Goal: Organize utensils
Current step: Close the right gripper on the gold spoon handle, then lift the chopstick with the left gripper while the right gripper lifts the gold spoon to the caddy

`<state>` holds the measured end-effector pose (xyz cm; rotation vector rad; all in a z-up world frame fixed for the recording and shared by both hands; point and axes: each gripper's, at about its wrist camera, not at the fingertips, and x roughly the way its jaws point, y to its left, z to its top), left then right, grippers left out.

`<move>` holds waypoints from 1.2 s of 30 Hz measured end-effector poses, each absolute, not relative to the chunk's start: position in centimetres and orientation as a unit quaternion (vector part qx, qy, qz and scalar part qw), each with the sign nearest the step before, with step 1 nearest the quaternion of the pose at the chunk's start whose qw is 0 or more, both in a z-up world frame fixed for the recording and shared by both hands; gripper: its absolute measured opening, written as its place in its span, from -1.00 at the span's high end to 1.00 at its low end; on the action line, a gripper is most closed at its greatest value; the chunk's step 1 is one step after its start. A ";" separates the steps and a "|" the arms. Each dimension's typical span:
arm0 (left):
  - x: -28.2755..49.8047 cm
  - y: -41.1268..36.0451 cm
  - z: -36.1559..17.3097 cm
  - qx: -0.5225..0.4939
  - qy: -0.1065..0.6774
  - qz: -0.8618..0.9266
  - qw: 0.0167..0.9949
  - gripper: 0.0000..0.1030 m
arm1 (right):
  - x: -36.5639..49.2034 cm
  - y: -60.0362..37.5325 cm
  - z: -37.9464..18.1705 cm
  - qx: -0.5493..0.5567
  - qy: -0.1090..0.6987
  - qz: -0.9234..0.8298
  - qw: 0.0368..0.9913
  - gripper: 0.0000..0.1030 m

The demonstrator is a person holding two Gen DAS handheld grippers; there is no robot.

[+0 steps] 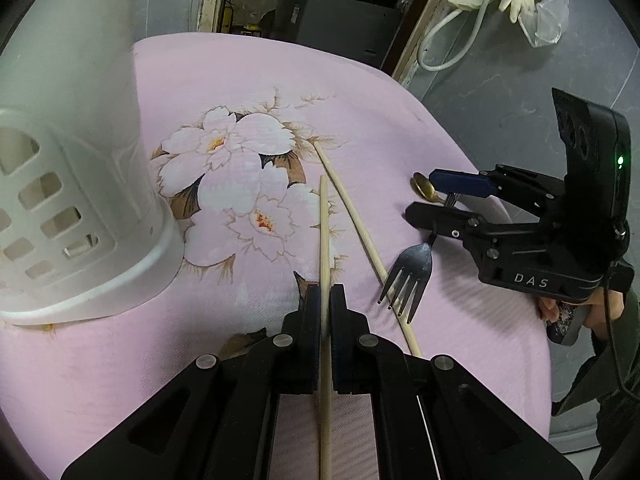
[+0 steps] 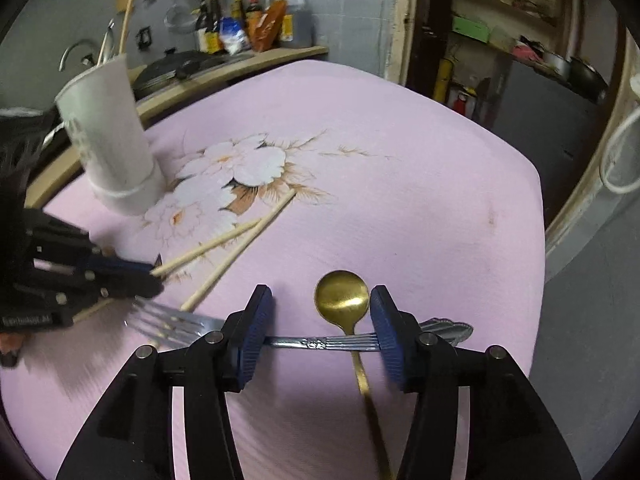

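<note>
My left gripper (image 1: 325,300) is shut on a pale wooden chopstick (image 1: 324,232) that runs forward over the pink flowered cloth (image 1: 240,80). A second chopstick (image 1: 356,224) lies slanted just to its right, with the tines of a steel fork (image 1: 408,276) resting across it. In the right wrist view my right gripper (image 2: 322,320) stands open. The fork's handle (image 2: 316,343) runs crosswise under its fingers, and a gold spoon (image 2: 342,298) lies between them, untouched by the pads. The white slotted utensil holder (image 1: 72,200) stands at the left.
The holder (image 2: 108,140) stands at the cloth's far left corner in the right wrist view, with a counter of bottles (image 2: 248,20) behind it. A doorway with shelves (image 2: 500,40) lies beyond the far edge. A person's hand (image 1: 560,304) holds the right gripper near the cloth's right edge.
</note>
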<state>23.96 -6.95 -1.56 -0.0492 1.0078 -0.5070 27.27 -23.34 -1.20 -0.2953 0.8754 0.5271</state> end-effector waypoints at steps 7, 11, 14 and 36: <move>24.1 -5.9 -1.5 -0.066 0.479 -0.257 0.837 0.94 | 29.3 -23.9 -1.6 -0.128 0.443 0.259 0.849 0.05; 24.1 -5.3 -1.3 -0.082 0.481 -0.263 0.832 0.94 | 29.2 -23.8 -1.8 -0.120 0.445 0.257 0.849 0.18; 24.1 -5.3 -1.1 -0.081 0.479 -0.263 0.834 0.94 | 28.9 -24.5 -1.7 -0.095 0.440 0.258 0.855 0.33; 19.3 -3.6 3.8 -0.096 0.289 -0.268 0.914 0.95 | 21.8 -25.9 4.7 -0.045 0.206 0.205 0.956 0.51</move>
